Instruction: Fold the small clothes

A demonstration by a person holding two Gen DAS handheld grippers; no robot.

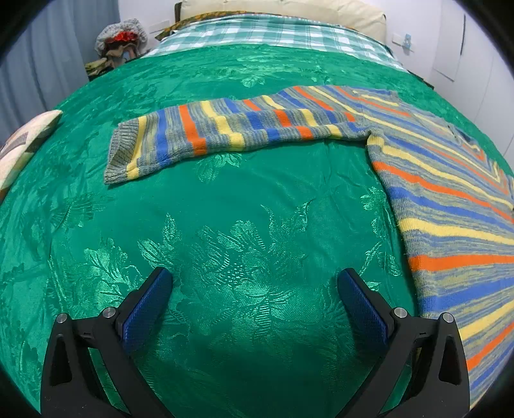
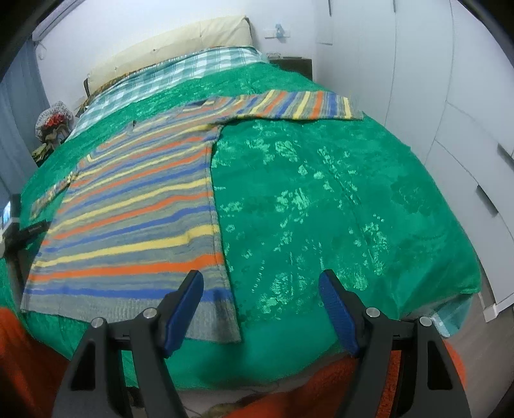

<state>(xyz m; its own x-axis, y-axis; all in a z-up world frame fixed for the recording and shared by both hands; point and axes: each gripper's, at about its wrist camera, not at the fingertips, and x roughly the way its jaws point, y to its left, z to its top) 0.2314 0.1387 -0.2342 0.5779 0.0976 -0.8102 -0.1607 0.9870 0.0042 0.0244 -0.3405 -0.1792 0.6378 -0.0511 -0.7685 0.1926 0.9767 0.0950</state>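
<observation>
Sweater (image 2: 128, 218) fabric, striped in orange, blue, yellow and grey, is not held by either pair of fingers. The left gripper (image 1: 253, 289) is seen with its blue-padded fingers (image 1: 146, 308) spread wide above bare green bedspread (image 1: 225, 199), nothing between them. The right gripper (image 2: 260, 295) is likewise spread apart, its left finger (image 2: 183, 308) held over the sweater's grey ribbed hem near the bottom right corner; contact cannot be judged.

The sweater is laid flat on the bed, body lengthwise, hem toward the foot. One sleeve (image 1: 225, 131) is stretched out sideways in the left wrist view, its grey cuff at the far end; the other sleeve (image 2: 289, 106) is extended toward the wall side. Beyond the bedspread, a green checked sheet (image 1: 273, 32) and a cream pillow (image 1: 282, 9) are seen at the head of the bed.
</observation>
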